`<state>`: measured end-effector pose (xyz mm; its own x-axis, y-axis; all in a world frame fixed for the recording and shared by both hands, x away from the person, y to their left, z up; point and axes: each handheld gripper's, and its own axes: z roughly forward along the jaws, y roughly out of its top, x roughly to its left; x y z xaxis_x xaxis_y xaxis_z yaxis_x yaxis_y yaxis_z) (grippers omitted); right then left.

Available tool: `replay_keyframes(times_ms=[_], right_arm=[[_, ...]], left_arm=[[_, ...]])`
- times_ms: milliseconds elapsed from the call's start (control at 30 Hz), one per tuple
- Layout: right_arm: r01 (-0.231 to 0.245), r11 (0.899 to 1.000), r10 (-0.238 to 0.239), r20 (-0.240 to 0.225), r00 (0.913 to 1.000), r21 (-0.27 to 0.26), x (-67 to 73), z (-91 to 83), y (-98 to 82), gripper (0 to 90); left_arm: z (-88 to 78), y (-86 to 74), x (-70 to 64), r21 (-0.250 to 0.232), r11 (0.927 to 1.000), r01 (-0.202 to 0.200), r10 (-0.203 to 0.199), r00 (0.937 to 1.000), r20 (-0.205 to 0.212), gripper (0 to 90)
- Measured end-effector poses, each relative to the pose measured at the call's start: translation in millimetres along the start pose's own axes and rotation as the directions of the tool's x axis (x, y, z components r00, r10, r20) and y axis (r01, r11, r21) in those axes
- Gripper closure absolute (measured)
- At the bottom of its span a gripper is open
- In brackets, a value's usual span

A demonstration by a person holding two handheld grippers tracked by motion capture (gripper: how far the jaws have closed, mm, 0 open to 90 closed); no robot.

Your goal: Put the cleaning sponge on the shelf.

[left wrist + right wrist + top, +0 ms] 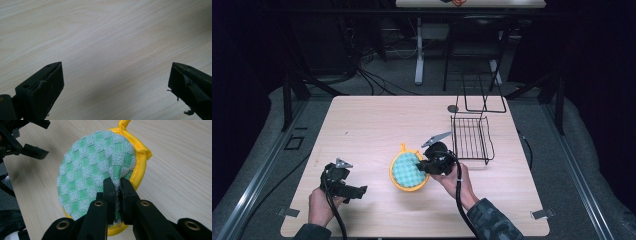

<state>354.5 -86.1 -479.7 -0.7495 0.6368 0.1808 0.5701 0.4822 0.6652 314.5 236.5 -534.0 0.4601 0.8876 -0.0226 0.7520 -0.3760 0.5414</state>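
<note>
Pot holder (92, 170): green-and-white checks, yellow trim. Wire rack (471, 137) black. Table (367, 125) pale wood grain.

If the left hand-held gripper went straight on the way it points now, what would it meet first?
Most likely the bare wooden table: the left hand-held gripper has open jaws with nothing between them, and wood lies ahead. Depth is unclear.

One round green-checked pot holder (408, 171), yellow-edged; one black wire rack (471, 138); two grippers: left (360, 190), right (421, 165).

Black wire rack (471, 137) on wooden table (362, 130), far right side.
</note>
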Motion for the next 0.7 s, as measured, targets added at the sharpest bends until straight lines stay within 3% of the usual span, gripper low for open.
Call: replay_keyframes(times_ms=[400, 700], right_arm=[[0.013, 1.000, -0.013, 0.026, 0.9996, -0.025, -5.0, -28.0, -4.4, 85.0], [-0.003, 0.998, 0.005, 0.039, 0.9992, -0.058, -14.8, -48.8, -12.5, 85.0]], left_arm=[[-1.4, -0.1, 0.3, -0.003, 1.0000, 0.002, -0.002, 1.0000, -0.002, 0.2], [0.4, 0.1, -0.6, 0.004, 1.0000, 0.002, -0.002, 1.0000, -0.001, 0.3]])
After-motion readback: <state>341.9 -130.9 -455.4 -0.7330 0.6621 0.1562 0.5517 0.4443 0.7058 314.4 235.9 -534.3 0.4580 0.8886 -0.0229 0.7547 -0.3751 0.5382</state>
